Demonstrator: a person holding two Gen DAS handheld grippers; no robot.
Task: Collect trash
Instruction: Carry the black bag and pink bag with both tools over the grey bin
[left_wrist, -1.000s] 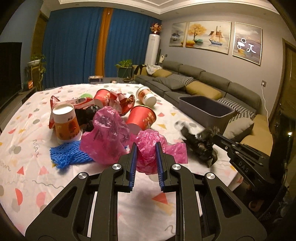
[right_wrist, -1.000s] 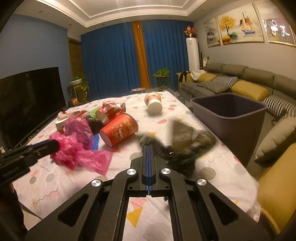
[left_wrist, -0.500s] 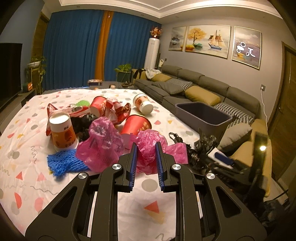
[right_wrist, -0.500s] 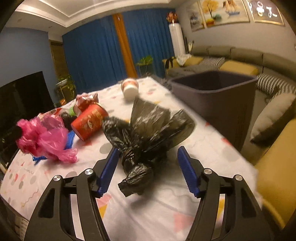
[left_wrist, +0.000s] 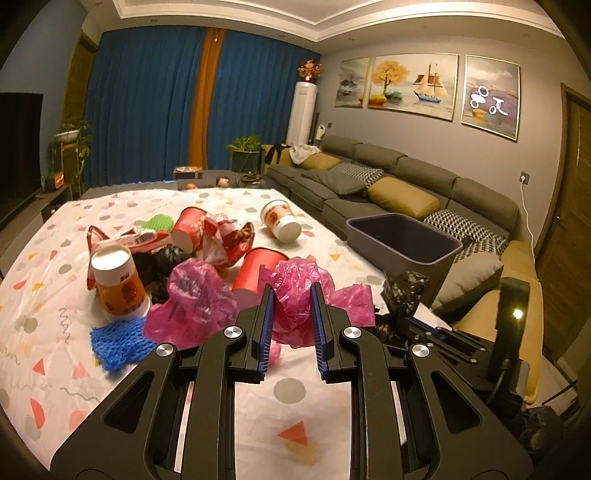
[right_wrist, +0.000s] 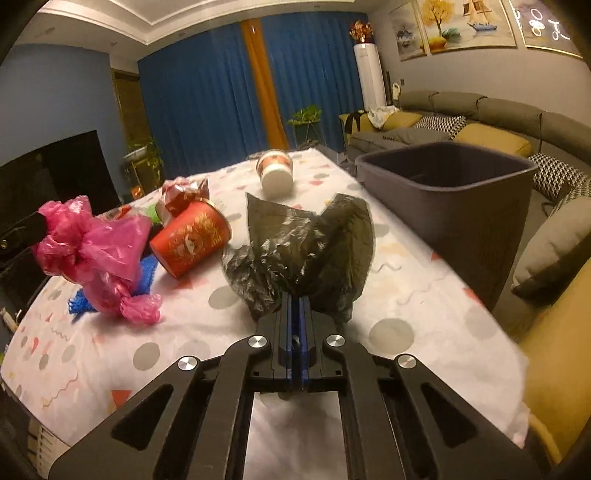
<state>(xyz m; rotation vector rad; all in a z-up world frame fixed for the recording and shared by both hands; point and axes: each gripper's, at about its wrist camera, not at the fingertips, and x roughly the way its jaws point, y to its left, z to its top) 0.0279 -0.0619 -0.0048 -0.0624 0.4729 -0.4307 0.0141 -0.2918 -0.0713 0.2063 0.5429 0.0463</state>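
Note:
My left gripper (left_wrist: 291, 295) is shut on a crumpled pink plastic bag (left_wrist: 301, 291) and holds it above the table; the bag also shows in the right wrist view (right_wrist: 92, 251). My right gripper (right_wrist: 297, 299) is shut on a crumpled black plastic bag (right_wrist: 306, 254), lifted just over the table's right part. That black bag shows in the left wrist view (left_wrist: 404, 291). A dark grey trash bin (right_wrist: 450, 184) stands off the table's right edge, also seen in the left wrist view (left_wrist: 402, 240).
On the patterned tablecloth (left_wrist: 55, 332) lie a second pink bag (left_wrist: 192, 306), a blue net (left_wrist: 118, 339), red cups (left_wrist: 255, 269), an orange cup (left_wrist: 118, 284), red wrappers (left_wrist: 225, 240) and a far cup (left_wrist: 280, 221). A sofa (left_wrist: 406, 188) stands to the right.
My right gripper opened around the black bag half a second ago and has now shut on it again. The left gripper keeps holding the pink bag, almost still.

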